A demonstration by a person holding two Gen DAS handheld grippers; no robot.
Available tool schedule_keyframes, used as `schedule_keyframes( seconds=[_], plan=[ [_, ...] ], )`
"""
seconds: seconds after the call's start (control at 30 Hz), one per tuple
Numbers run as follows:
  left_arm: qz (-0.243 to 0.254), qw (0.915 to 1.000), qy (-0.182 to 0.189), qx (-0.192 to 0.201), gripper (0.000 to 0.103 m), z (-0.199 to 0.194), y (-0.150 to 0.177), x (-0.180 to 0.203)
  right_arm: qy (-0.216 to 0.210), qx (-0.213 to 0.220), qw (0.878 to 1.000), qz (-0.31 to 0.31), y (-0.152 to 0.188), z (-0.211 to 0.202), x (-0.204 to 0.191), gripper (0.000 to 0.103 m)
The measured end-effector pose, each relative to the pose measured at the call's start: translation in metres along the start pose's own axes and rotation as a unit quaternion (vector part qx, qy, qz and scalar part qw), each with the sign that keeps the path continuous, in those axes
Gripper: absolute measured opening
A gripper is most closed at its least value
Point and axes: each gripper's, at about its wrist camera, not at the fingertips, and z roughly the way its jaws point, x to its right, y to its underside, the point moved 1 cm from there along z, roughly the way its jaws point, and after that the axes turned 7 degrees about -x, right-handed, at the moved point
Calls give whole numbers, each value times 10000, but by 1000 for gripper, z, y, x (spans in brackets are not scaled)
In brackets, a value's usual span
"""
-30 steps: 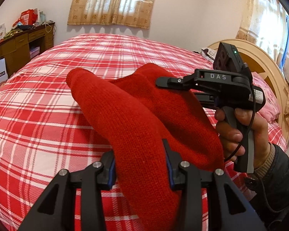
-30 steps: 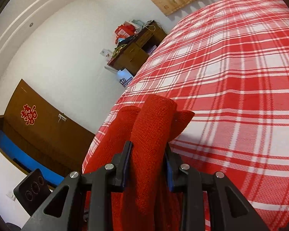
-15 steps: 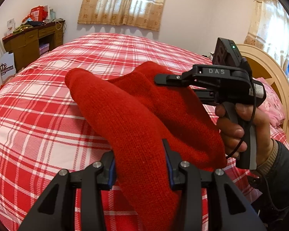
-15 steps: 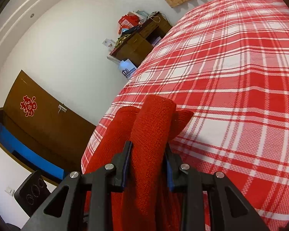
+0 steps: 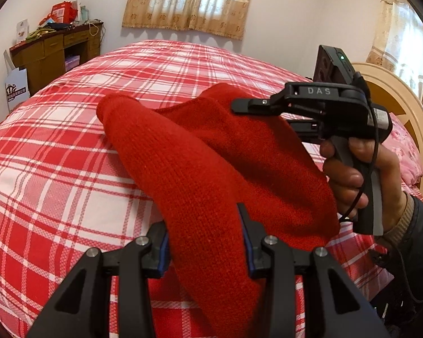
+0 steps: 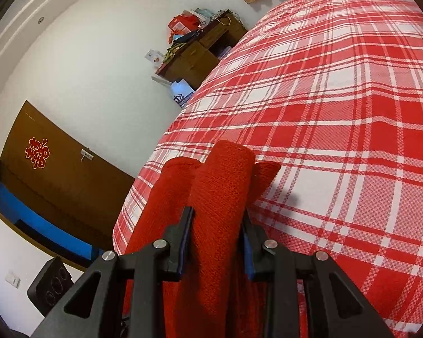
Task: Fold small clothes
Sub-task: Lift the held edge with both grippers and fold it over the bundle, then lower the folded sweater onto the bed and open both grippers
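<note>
Both your tools are clamped on one red knit garment above the bed.

Your left tool (image 5: 206, 242) grips a thick fold of the red knit garment (image 5: 189, 169); your right tool (image 6: 215, 242), held in your hand (image 5: 361, 174), pinches its other end. The knit hangs over the near edge of the plaid bed (image 5: 56, 146); a wooden desk (image 5: 56, 53) stands beyond the far left corner.
</note>
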Motion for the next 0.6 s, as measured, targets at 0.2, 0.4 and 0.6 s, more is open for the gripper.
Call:
schedule_keyframes(
  seconds=[0.2,0.4,0.6],
  plan=[
    [-22,10000,3,-63,41,3,5,-3,29,-14,10000,49,0,1,2,31],
    [-77,9999,25,-119,44,9,10,-8,240,-32,9995,204,0,6,14,32],
    [-152,9997,13,-165,55,11,11,-10,512,-20,9980,365,5,7,26,37]
  ],
)
